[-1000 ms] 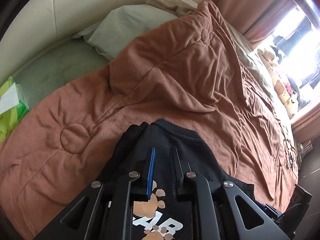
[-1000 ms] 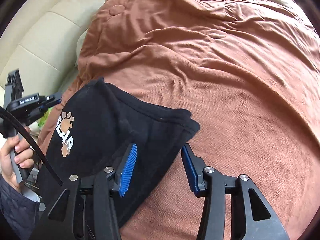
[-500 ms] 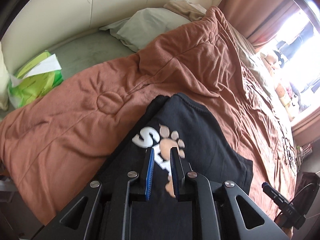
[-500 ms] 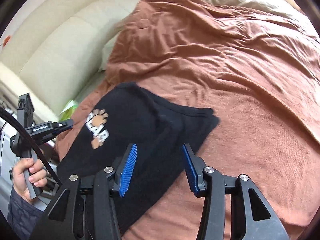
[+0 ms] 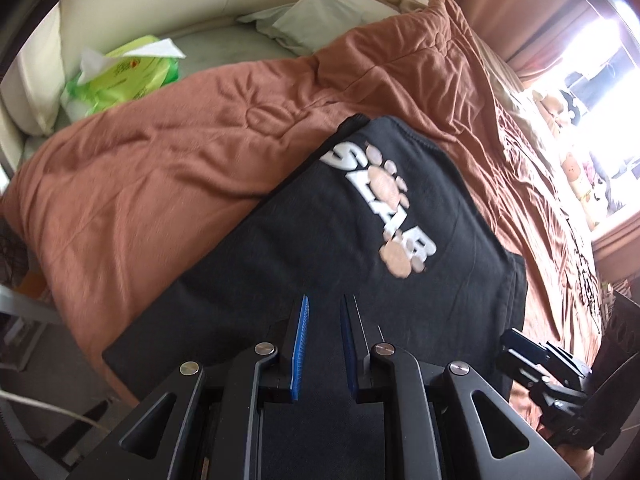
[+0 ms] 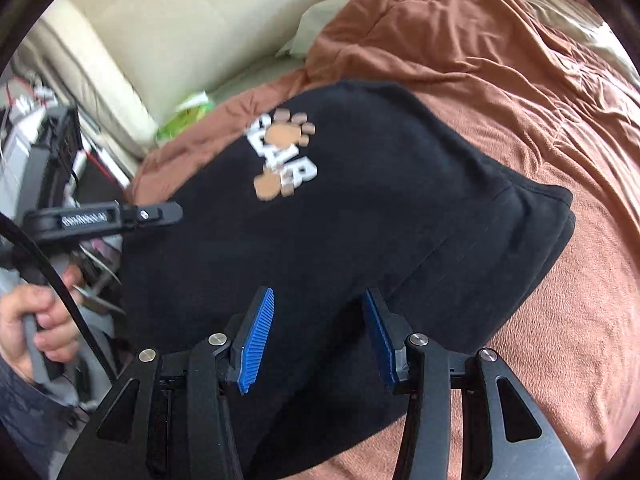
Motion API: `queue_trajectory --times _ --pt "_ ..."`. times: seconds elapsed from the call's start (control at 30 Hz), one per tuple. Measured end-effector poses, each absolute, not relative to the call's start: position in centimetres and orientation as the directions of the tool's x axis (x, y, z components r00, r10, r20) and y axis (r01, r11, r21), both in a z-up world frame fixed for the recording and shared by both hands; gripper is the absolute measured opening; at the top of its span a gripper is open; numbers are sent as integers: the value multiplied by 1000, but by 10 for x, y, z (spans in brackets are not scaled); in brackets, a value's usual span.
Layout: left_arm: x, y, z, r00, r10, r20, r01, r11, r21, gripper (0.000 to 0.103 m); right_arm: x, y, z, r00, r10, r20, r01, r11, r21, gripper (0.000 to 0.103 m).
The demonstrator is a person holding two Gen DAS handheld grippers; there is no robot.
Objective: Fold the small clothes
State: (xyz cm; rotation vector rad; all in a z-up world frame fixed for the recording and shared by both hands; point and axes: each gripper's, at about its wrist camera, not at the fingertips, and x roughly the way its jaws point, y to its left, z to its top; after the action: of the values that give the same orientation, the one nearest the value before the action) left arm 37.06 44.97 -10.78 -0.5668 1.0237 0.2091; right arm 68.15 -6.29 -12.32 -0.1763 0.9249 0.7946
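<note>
- One black shirt (image 5: 360,248), soft knit with white letters and tan paw prints, lies mid-frame on my view of the rumpled rust-brown quilt (image 5: 160,184).
- Two grippers: left gripper (image 5: 323,344) has ribbed blue pads narrowly parted over the cloth, released; right gripper (image 6: 318,336) spread wide, released.
- One green wipes pack (image 5: 124,76), upper left.

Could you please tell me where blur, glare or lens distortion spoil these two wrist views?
Left wrist view: window glare blows out the upper right; the paw print logo on the black cotton T-shirt is motion-smeared. Right wrist view: logo blurred too, cluttered left edge smeared; fisheye bends both, dark corners.
</note>
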Motion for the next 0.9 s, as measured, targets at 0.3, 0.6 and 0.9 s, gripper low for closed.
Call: queue_trajectory --times 0.3,0.6,0.9 --pt "328 431 -124 520 -87 -850 -430 833 -349 17 652 -75 -136 330 502 -799 -694 703 155 44" --pt "300 403 -124 524 -95 -846 -414 840 -351 31 627 -106 -144 313 527 -790 -643 730 233 44" --pt "274 368 -125 516 -95 -851 -391 859 -332 42 598 -144 -129 354 524 -775 -590 768 250 43"
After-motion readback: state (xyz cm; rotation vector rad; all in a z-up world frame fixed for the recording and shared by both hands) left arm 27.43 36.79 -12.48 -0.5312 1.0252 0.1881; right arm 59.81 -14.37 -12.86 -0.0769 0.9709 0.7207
